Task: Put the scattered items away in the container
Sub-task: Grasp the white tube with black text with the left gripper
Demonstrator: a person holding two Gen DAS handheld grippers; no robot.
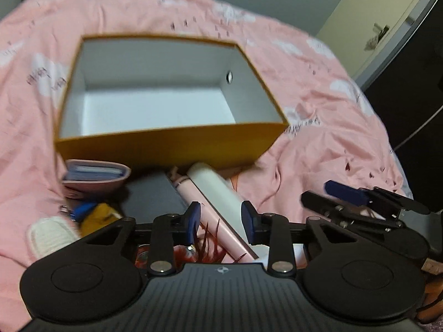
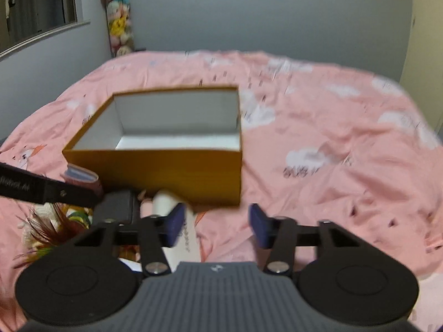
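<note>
An orange box [image 1: 171,144] with a bare white inside stands open on the pink bedspread; the right wrist view shows the same box [image 2: 166,171]. Scattered items lie against its near wall: a white tube [image 1: 218,191], a pink stick [image 1: 221,229], a dark flat case [image 1: 152,196], a pink pouch [image 1: 94,177] with blue cards, a yellow and blue thing [image 1: 94,215], a white knitted piece [image 1: 51,235] and red feathers [image 1: 213,251]. My left gripper [image 1: 221,221] hovers open over the tube and stick. My right gripper [image 2: 218,227] is open over bedspread, the white tube [image 2: 177,238] under its left pad.
The pink bedspread [image 2: 332,138] spreads wide to the right of the box. Grey walls stand behind the bed, with plush toys [image 2: 119,22] stacked in the far corner. A door [image 1: 387,27] and dark furniture lie to the right. Each gripper shows at the other view's edge.
</note>
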